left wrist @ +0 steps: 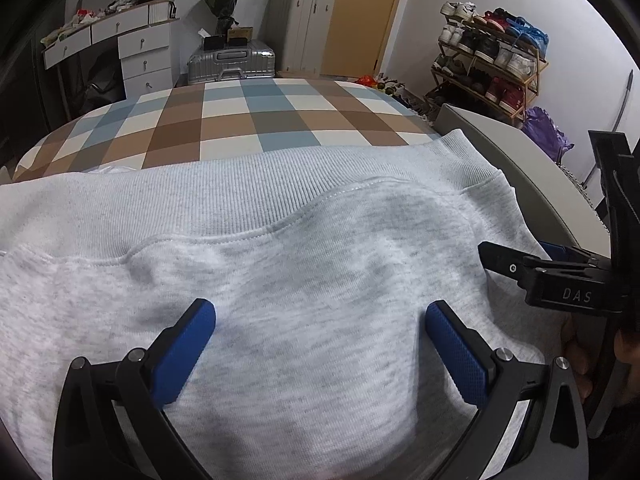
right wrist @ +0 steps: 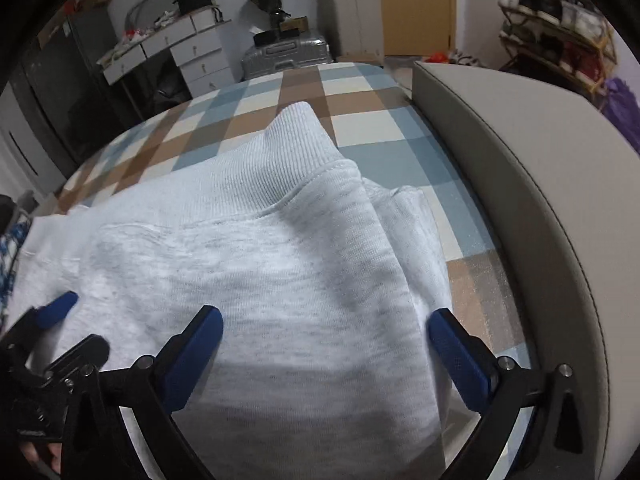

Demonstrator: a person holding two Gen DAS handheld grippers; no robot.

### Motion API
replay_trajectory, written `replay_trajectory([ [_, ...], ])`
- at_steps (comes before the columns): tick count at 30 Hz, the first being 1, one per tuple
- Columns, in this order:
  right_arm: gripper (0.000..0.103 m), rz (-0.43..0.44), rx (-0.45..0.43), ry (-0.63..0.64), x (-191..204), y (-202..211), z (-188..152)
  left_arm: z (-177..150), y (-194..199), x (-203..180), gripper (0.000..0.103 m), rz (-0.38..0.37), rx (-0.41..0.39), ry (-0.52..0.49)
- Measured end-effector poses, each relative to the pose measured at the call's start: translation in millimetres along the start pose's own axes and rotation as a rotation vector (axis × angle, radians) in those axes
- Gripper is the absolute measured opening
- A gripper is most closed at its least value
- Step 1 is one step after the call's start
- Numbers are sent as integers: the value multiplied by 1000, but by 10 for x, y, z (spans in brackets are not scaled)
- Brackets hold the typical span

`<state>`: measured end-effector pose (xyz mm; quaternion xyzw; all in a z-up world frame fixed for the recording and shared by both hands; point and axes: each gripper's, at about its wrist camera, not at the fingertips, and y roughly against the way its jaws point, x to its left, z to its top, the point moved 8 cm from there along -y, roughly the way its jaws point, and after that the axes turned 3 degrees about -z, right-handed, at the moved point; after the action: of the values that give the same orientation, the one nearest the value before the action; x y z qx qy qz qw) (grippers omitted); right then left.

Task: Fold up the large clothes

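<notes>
A light grey sweatshirt [left wrist: 280, 280] lies on a bed with a checked cover [left wrist: 248, 120], its ribbed hem [left wrist: 280, 196] pointing away from me. My left gripper [left wrist: 320, 316] stands open just over the cloth, its blue pads [left wrist: 184, 352] spread wide with nothing between them. In the left wrist view the right gripper [left wrist: 560, 276] shows at the right edge. The right wrist view shows the sweatshirt [right wrist: 280, 280] folded over near its right side, with the right gripper [right wrist: 326, 320] open above it. Part of the left gripper [right wrist: 56, 312] shows at the left there.
A grey padded bed frame [right wrist: 520, 168] runs along the right. Beyond the bed stand white drawers [left wrist: 140, 52], silver suitcases [left wrist: 232, 62], a wooden door [left wrist: 368, 16] and a shoe rack [left wrist: 488, 56]. A purple bag [left wrist: 544, 132] sits by the rack.
</notes>
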<state>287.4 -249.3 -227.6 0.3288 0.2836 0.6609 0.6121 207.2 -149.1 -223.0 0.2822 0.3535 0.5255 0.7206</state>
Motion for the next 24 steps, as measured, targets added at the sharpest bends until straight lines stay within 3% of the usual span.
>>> replay_trajectory([
  [6, 103, 22, 14, -23, 12, -288, -17, 5, -1, -6, 102, 0, 0, 0],
  [11, 103, 51, 27, -2, 105, -279, -37, -4, 12, -8, 102, -2, -2, 1],
  [13, 103, 39, 15, 58, 205, -221, -59, -3, 9, -12, 102, -1, -2, 1],
  [17, 103, -49, 23, 227, 346, -490, -241, -3, 5, -16, 102, 1, 0, -2],
  [20, 103, 38, 15, 164, 248, -499, -185, -5, 24, -16, 102, 12, -1, -9],
  [24, 103, 19, 17, 161, 261, -614, -160, -3, 30, -4, 102, 10, -1, -7],
])
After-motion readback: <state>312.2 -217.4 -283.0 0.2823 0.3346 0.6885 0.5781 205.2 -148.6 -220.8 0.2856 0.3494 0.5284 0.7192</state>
